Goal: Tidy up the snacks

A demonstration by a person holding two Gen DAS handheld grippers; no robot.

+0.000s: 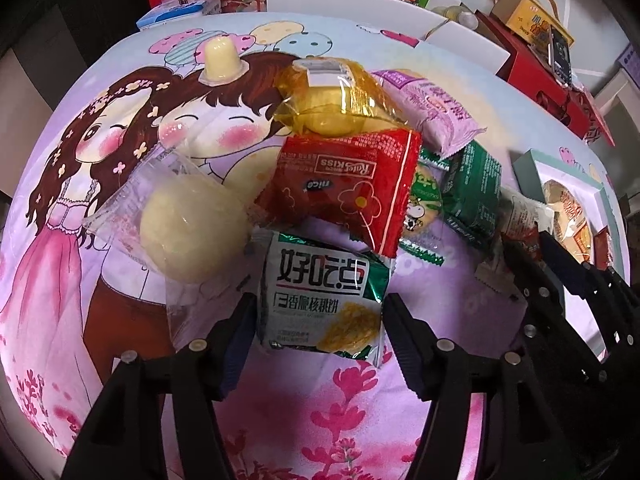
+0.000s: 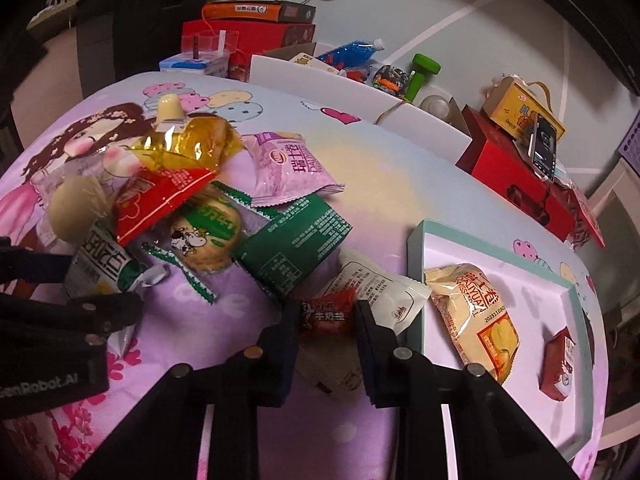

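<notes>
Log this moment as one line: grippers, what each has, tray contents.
left gripper: around white-green cookie pack | right gripper: around small red candy | tray: cream packet, red packet

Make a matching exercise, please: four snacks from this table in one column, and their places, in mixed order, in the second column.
1. white-and-green cookie packet
2. small red candy packet
3. cream-yellow snack packet
4. pale yellow jelly cup

A. inside the mint-rimmed tray
B. between the fingers of the left gripper
C. upright on the cartoon-print cloth
D. between the fingers of the right gripper

Pairs: 1-B, 2-D, 3-A, 4-C
</notes>
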